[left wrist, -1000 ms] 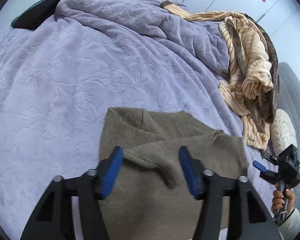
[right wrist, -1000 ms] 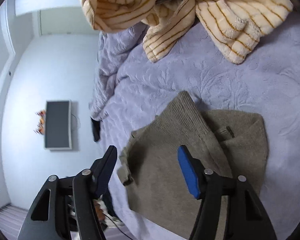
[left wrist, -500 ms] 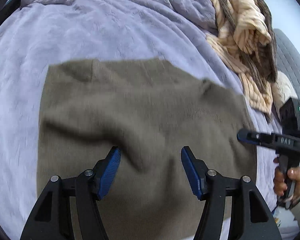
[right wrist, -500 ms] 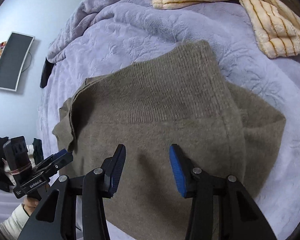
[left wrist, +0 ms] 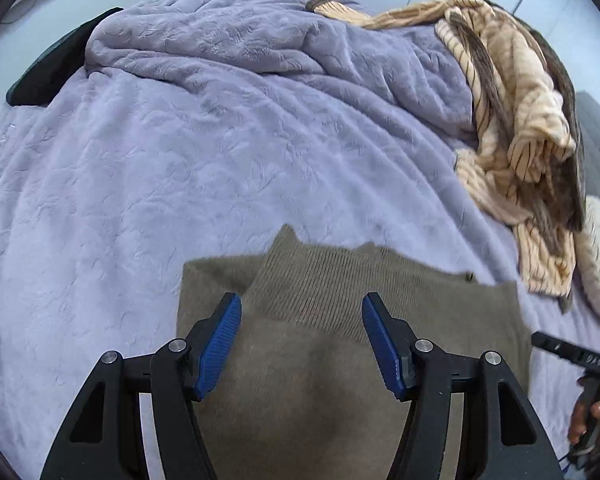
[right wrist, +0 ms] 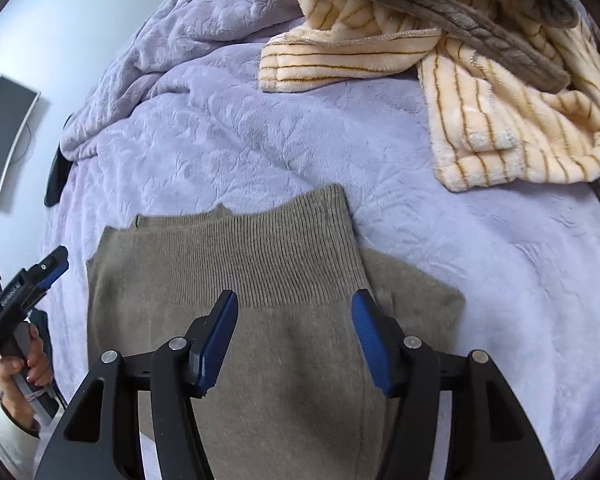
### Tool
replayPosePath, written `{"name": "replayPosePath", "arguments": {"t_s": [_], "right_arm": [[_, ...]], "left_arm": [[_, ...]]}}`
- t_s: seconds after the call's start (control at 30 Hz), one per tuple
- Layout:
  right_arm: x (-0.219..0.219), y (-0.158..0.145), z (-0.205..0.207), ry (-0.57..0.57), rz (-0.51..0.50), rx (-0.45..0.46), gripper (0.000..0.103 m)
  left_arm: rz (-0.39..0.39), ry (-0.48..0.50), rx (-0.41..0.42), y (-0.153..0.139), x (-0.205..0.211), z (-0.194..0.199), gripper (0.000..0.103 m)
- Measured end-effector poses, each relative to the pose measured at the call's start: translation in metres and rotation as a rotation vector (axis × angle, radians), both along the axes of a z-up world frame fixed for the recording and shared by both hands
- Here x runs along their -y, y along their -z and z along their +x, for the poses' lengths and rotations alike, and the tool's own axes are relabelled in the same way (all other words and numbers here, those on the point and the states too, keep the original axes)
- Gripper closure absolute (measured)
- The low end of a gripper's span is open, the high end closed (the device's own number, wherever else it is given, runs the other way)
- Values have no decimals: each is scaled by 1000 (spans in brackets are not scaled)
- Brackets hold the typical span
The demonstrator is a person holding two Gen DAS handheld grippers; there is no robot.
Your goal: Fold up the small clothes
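Sweater (left wrist: 340, 360) now folded (claws apart)

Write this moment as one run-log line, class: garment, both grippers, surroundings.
olive knit sweater: partly folded, on lilac blanket | left gripper: open, above sweater | right gripper: open, above sweater | striped fleece: heaped beyond

**Two close views over one bed**

Both cameras look down, close, over the sweater (left wrist: 340, 360) on the bed (left wrist: 180, 160) — left from one side, right (right wrist: 260, 280) from the other. Both also show the striped blanket (left wrist: 520, 140) beyond.
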State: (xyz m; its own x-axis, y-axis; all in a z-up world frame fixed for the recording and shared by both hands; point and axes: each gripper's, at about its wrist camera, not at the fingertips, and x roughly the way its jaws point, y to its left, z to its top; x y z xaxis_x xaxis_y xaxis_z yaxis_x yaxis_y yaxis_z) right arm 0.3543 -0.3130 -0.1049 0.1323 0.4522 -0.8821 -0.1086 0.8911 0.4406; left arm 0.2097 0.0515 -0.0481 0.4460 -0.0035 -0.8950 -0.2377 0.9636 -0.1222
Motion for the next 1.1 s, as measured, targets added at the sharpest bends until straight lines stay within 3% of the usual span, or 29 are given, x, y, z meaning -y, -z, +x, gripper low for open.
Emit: {"name": "replayPosePath", "arguments": {"t_s": [0.2,0.33,0.4,0.57,0.7,0.83,0.93,1.1], "right_arm": [[4,-10,-56,-33,-17,16,40],[5,11,-89,-64,-42,-49,40],[8,28,-102,-73,-83,-99,40],[20,28,-124,-97,-215,-94,40],[33,25,-144,-63,-218,-141,40],[28,16,-169,-102,-227,-145,40],[16,8,-180,-130,-204,-147,40],[-10,-9,-195,-166,-180,-130,40]], "left_arm": [[2,-4,-158,50,17,-66,40],[14,-11,-209,70,19,-99,40],[31,1,-228,70,20,-109,40],[17,-36,-256,56,8,-137,40],[-19,-76,-250,41,-4,-158,40],[-10,-99,-241,31,-13,-171,40],[-45,-110,-206,24,-24,-175,40],[-115,-73,-203,34,-41,-167,40]]}}
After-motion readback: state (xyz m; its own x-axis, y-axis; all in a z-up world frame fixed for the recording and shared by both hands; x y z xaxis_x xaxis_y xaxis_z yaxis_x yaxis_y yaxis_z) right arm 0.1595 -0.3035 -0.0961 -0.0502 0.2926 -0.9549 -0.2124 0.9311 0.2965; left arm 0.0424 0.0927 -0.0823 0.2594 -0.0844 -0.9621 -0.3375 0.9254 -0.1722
